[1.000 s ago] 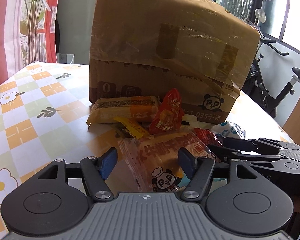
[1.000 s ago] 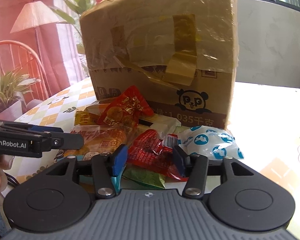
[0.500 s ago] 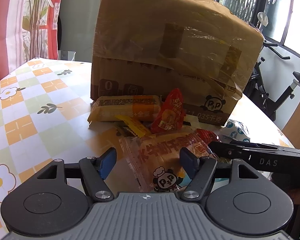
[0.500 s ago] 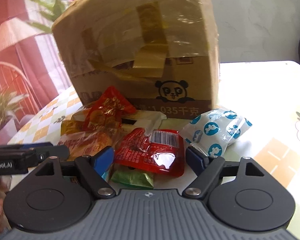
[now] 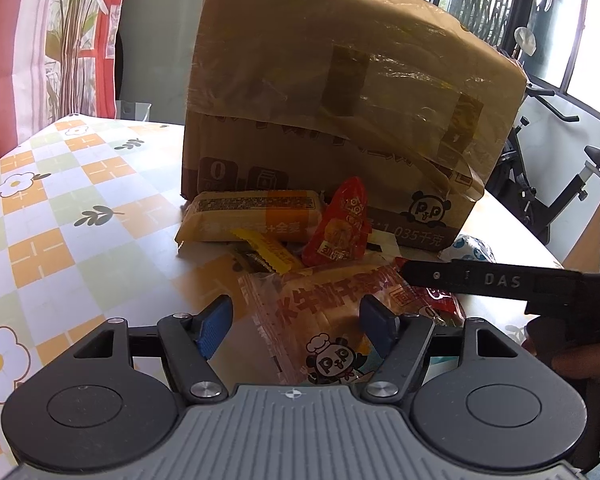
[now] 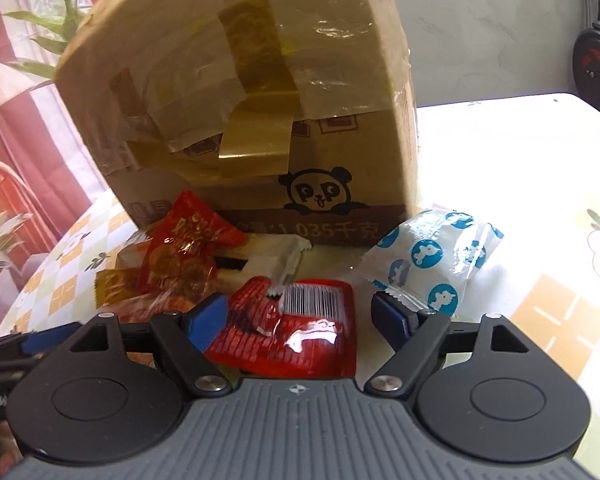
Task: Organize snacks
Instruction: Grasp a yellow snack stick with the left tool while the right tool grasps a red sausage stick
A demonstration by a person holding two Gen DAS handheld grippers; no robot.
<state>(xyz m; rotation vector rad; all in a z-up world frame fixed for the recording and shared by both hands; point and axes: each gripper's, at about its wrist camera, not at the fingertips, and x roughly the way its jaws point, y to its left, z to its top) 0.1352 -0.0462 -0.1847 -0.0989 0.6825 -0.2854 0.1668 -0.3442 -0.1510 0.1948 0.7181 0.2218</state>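
Note:
Several snack packets lie heaped on the table against a taped cardboard box (image 5: 340,120). My left gripper (image 5: 296,320) is open around a clear bread packet with a panda (image 5: 320,320); the left pad stands clear of it. My right gripper (image 6: 300,318) is open over a shiny red packet with a barcode (image 6: 296,328), and its right pad is apart from the packet. A blue-and-white packet (image 6: 432,260) lies just beyond that pad. A red-orange packet (image 5: 340,228), a long orange biscuit packet (image 5: 252,216) and a small yellow one (image 5: 264,248) rest nearer the box.
The table has a checked flower cloth (image 5: 60,208), bare to the left of the heap. The box (image 6: 240,100) blocks the way behind the snacks. One of the right gripper's fingers (image 5: 480,280) reaches in from the right of the left view. An exercise bike (image 5: 540,192) stands beyond the table.
My right gripper's jaws have spread off the red barcode packet, which now lies flat between them. The gripper rolled and shifted sideways. The left gripper stayed put.

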